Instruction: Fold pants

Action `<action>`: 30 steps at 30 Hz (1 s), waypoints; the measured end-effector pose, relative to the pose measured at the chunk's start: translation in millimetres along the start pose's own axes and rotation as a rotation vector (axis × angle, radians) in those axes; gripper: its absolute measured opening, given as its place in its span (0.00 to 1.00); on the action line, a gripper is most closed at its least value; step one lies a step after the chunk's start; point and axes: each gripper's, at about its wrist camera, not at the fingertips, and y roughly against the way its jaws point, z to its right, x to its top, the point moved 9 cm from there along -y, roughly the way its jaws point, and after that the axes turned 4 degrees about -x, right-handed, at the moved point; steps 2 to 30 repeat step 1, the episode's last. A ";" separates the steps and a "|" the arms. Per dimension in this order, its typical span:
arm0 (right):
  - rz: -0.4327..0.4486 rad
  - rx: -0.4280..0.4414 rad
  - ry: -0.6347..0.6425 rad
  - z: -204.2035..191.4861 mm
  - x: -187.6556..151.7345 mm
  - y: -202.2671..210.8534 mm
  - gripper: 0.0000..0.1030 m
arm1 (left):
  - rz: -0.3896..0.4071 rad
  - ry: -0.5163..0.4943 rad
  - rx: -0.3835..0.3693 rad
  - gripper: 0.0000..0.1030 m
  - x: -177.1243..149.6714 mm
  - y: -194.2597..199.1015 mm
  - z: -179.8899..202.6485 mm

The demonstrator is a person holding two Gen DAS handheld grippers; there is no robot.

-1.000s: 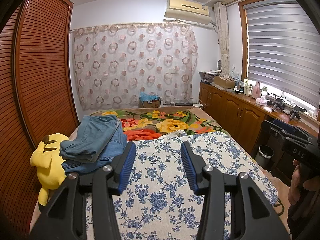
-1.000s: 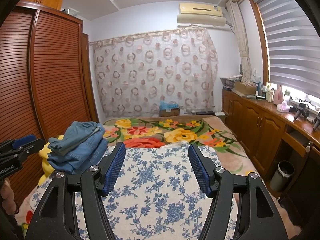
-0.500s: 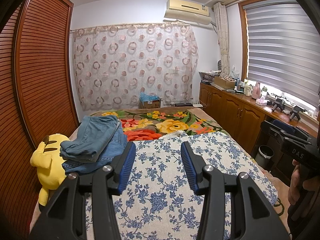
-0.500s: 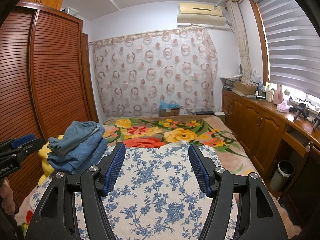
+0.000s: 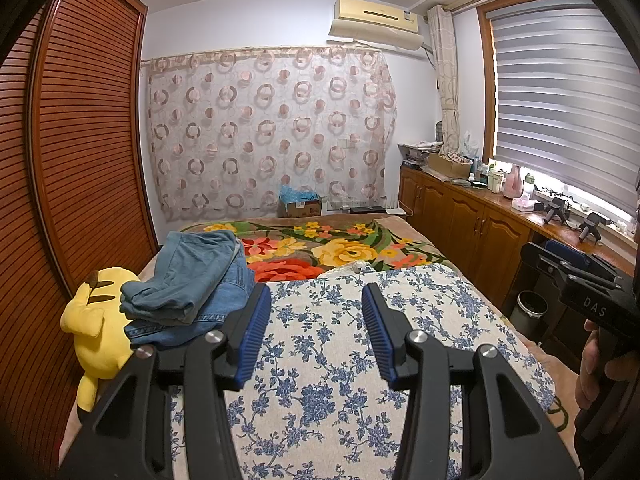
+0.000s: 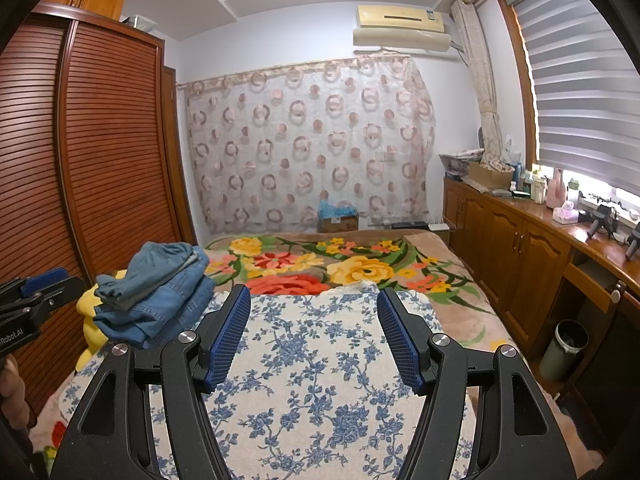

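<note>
A pile of blue denim pants [image 5: 192,284] lies bunched on the left side of the bed, beside the blue-flowered cloth [image 5: 328,360]; it also shows in the right wrist view [image 6: 156,292]. My left gripper [image 5: 316,332] is open and empty, held above the flowered cloth, just right of the pile. My right gripper [image 6: 314,334] is open and empty, also above the cloth [image 6: 312,380], with the pile to its left. Each gripper shows at the edge of the other's view: the right one [image 5: 580,280], the left one [image 6: 36,296].
A yellow plush toy [image 5: 96,328] lies left of the pants at the bed's edge. A bright flower blanket [image 5: 320,248] covers the far bed. A slatted wardrobe [image 5: 72,160] stands left, wooden cabinets [image 5: 472,232] and a bin [image 5: 530,312] right.
</note>
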 end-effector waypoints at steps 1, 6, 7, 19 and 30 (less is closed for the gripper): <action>0.000 0.000 0.000 0.1 0.1 -0.1 0.65 | 0.000 0.001 0.000 0.45 0.0 0.0 0.0; 0.000 0.000 0.000 0.1 0.1 -0.1 0.65 | 0.000 0.001 0.000 0.45 0.0 0.0 0.0; 0.000 0.000 0.000 0.1 0.1 -0.1 0.65 | 0.000 0.001 0.000 0.45 0.0 0.0 0.0; 0.000 0.000 0.000 0.1 0.1 -0.1 0.65 | 0.000 0.001 0.000 0.45 0.0 0.0 0.0; 0.000 0.000 0.000 0.1 0.1 -0.1 0.65 | 0.000 0.001 0.000 0.45 0.0 0.0 0.0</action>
